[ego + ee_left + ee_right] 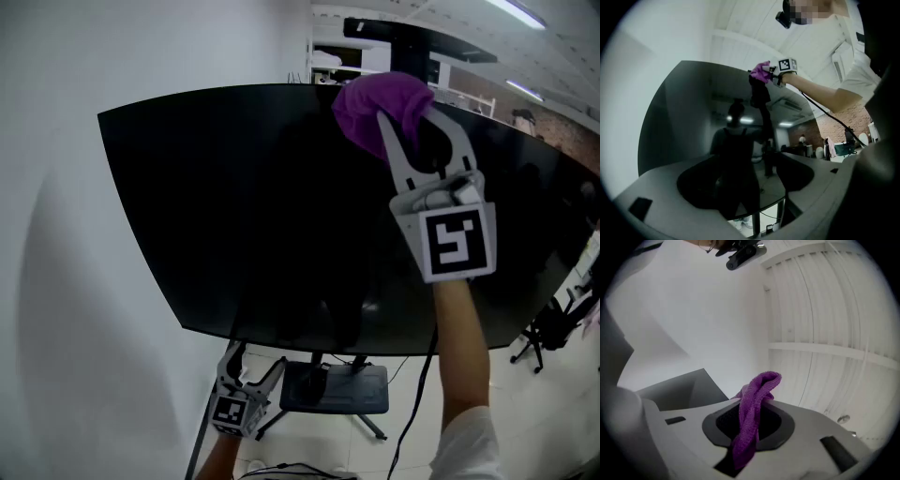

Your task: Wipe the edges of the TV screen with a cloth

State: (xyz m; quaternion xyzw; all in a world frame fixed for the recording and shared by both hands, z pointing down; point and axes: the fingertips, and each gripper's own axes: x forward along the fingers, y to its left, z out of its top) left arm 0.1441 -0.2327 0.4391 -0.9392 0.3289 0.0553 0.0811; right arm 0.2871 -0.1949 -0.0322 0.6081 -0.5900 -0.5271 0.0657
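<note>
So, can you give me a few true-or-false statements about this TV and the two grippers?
1. The right gripper is clamped on a purple cloth. True.
2. The purple cloth is at the bottom edge of the TV screen. False: it is up at the top edge.
3. The left gripper also holds a cloth. False: its jaws stand apart with nothing between them.
4. In the head view, the left gripper shows below the bottom edge of the TV screen. True.
5. The TV screen shows a bright picture. False: it is dark and only reflects the room.
</note>
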